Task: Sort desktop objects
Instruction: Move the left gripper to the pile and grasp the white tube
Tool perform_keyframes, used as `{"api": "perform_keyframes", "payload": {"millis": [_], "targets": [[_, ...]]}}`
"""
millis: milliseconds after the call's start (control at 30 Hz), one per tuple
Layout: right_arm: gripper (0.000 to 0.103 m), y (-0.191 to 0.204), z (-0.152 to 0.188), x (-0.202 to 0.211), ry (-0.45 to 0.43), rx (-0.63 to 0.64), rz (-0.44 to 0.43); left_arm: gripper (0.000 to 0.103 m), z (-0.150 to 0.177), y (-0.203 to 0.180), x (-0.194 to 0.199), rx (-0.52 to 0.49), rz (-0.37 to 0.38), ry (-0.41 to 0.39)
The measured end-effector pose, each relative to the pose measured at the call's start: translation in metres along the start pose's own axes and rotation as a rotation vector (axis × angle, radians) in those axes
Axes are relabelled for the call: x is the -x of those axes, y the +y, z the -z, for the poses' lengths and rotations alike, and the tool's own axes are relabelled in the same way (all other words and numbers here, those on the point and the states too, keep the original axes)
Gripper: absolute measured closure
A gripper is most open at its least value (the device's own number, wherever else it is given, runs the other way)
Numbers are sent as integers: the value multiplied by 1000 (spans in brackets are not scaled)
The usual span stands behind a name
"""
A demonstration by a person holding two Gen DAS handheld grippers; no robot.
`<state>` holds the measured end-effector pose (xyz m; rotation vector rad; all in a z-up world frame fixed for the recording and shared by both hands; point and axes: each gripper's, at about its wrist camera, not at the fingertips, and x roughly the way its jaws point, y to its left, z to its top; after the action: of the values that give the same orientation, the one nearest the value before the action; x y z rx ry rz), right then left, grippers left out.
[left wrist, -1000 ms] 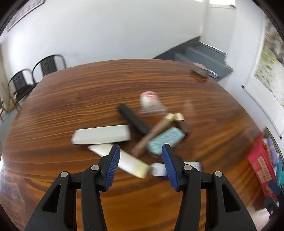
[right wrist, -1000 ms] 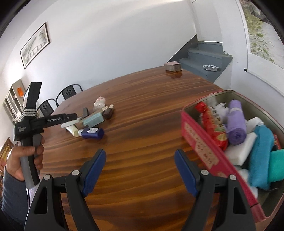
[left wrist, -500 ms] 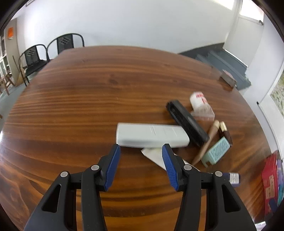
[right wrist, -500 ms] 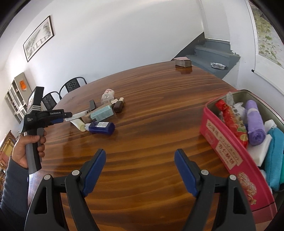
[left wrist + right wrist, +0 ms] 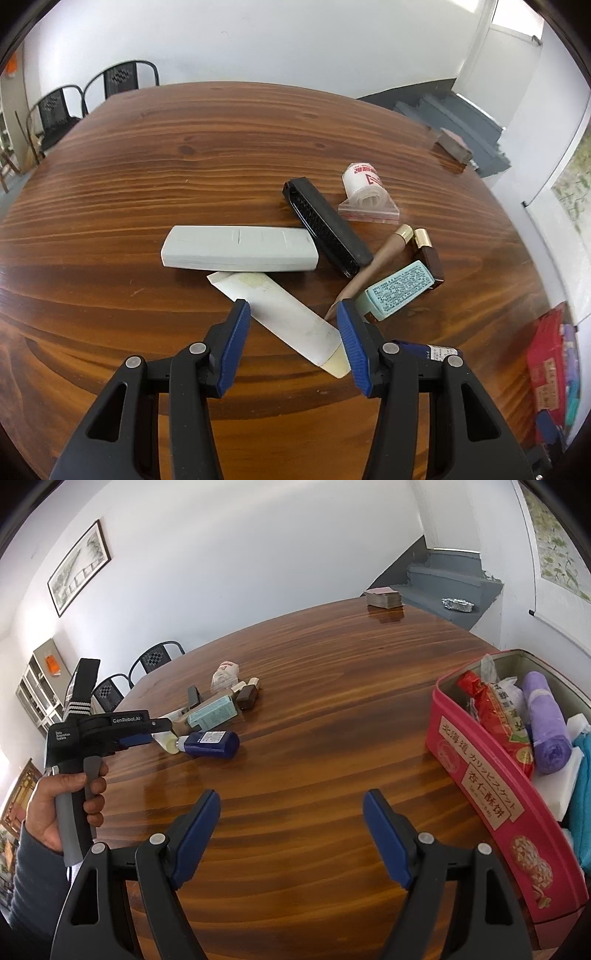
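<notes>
A pile of small objects lies on the wooden table (image 5: 184, 147): a white remote (image 5: 240, 252), a black remote (image 5: 325, 225), a white tube (image 5: 280, 314), a teal box (image 5: 399, 290), a brown pen-like case (image 5: 373, 266), a white roll in a bag (image 5: 364, 188) and a dark blue bottle (image 5: 212, 743). My left gripper (image 5: 293, 314) is open, its jaws either side of the white tube; whether they touch it I cannot tell. My right gripper (image 5: 291, 808) is open and empty over bare table, left of the red tin (image 5: 476, 786).
The red tin holds a red snack packet (image 5: 495, 709), a purple roll (image 5: 546, 720) and cloths. A stack of cards (image 5: 383, 597) sits at the table's far edge. Black chairs (image 5: 122, 79) stand behind the table. Stairs (image 5: 450, 587) lie at the back right.
My left gripper has swung left, then back right and closer to the pile, now over the white tube. My right gripper has drawn slightly back from the tin; both stay open.
</notes>
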<state>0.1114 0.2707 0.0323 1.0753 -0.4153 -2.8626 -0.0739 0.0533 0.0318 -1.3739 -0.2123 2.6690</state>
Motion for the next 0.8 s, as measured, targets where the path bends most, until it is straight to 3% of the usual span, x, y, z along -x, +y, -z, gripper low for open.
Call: {"api": "perform_keyframes", "payload": {"millis": [100,233,567,600,667,800], "targets": [[20,-5,0,1,-2,-12,-2,43,1,-6,-5,-8,-33,4],[20,-9,0,0,-2,-17,0,43,4,-6,-13,-12,-61,30],[20,-3,-1,-4,4,12,0,44,16,18,-2,-59,-119,-10],[20,-2,-1,-4,4,16,0,47,17,21,-1,-67,-119,-17],[20,1,-1,-5,6,26,0,75,19,22,1,-91,-134,-23],[20,8,-1,-9,20,45,-6,75,27,28,7,-129,-118,-19]]}}
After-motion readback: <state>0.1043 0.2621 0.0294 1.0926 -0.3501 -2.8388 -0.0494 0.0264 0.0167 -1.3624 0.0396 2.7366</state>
